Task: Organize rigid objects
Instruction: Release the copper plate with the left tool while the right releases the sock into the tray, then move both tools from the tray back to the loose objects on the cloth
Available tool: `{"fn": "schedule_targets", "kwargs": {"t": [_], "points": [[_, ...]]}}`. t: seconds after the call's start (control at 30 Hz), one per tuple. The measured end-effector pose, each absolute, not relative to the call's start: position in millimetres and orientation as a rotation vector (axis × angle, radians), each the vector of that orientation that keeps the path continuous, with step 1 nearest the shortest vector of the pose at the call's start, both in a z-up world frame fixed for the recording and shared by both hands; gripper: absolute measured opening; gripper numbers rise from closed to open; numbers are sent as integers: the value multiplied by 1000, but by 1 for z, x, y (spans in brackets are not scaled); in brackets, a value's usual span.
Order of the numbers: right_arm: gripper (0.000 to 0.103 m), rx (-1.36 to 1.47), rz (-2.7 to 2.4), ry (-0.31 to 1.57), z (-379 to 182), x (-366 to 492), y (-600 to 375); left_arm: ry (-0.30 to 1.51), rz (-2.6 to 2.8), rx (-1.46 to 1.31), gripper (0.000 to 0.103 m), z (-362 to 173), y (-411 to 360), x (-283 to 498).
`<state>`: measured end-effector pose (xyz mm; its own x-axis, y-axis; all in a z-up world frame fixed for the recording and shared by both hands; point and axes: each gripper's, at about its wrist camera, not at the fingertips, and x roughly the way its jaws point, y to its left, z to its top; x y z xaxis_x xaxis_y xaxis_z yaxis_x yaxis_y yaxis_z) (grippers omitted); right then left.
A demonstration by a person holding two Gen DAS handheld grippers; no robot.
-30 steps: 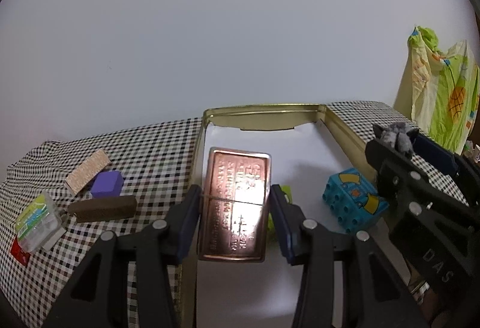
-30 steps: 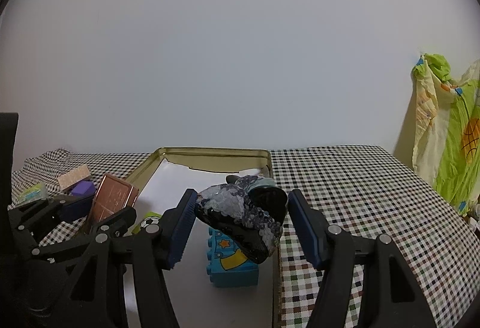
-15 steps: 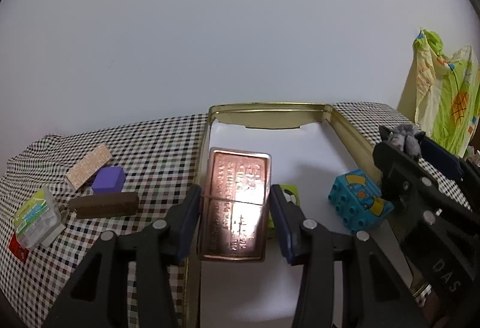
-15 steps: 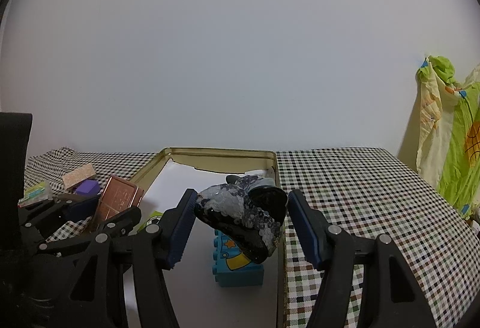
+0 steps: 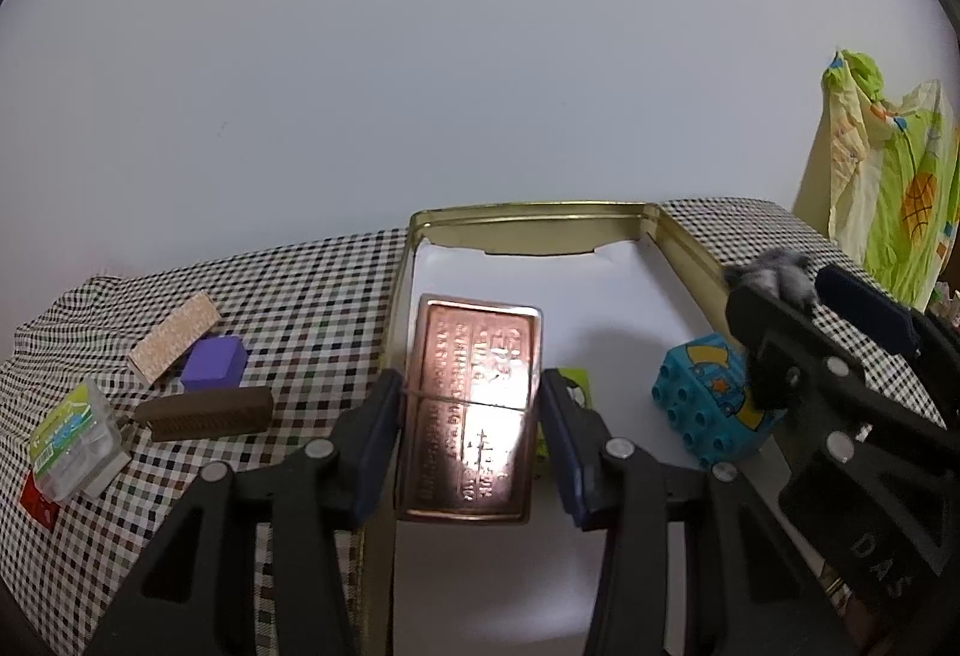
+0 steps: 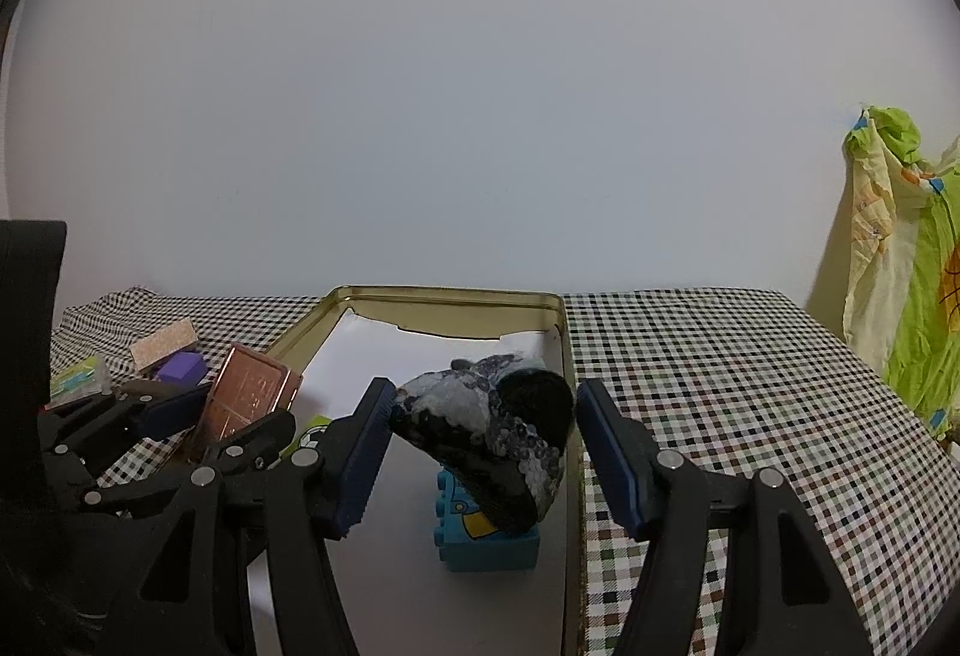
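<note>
While held over left edge of gold tray (image 5: pixel 684 260), copper tin (image 5: pixel 471 410) looks stiff, smooth, likely slippery; best gripped at long sides. Left tongs (image 5: pixel 474 437) clamped on it. Right tongs (image 6: pixel 480 452) clamped on sequined pouch (image 6: pixel 486 434), seemingly soft, above blue brick (image 6: pixel 486 542). Counted on worktop (image 5: pixel 312 308) at left: one clear box (image 5: pixel 75 437), one brown bar (image 5: pixel 207 412), one purple block (image 5: pixel 214 362), one beige slab (image 5: pixel 174 329).

My left gripper (image 5: pixel 471 440) has black angular arms with silver screws and navy ribbed pads (image 5: pixel 377 437). My right gripper (image 6: pixel 480 452) matches, stamped "DAS".
</note>
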<state>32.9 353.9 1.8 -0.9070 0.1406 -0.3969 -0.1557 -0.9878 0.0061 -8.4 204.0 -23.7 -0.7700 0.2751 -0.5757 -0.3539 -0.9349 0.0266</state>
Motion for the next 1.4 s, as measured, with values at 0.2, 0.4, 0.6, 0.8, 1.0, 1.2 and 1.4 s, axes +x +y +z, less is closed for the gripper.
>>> {"fn": "schedule_targets", "kwargs": {"t": [0.2,0.4,0.6,0.8,1.0,1.2,1.4], "points": [[66,-581,2935,51,3,36,352,198,2683,-815,51,-22,204,-5],[76,-469,2923,91,6,46,353,225,2751,-647,102,-12,202,14],[79,-434,2906,103,9,53,357,331,2749,-561,103,-11,211,23],[79,-413,2889,118,8,55,355,323,2751,-563,103,-9,211,24],[79,-371,2859,155,10,58,360,283,2764,-590,103,-9,204,21],[79,-214,2809,215,17,75,368,249,2798,-594,103,-9,196,17],[79,-225,2779,244,17,73,376,180,2810,-630,103,-9,185,13]]}}
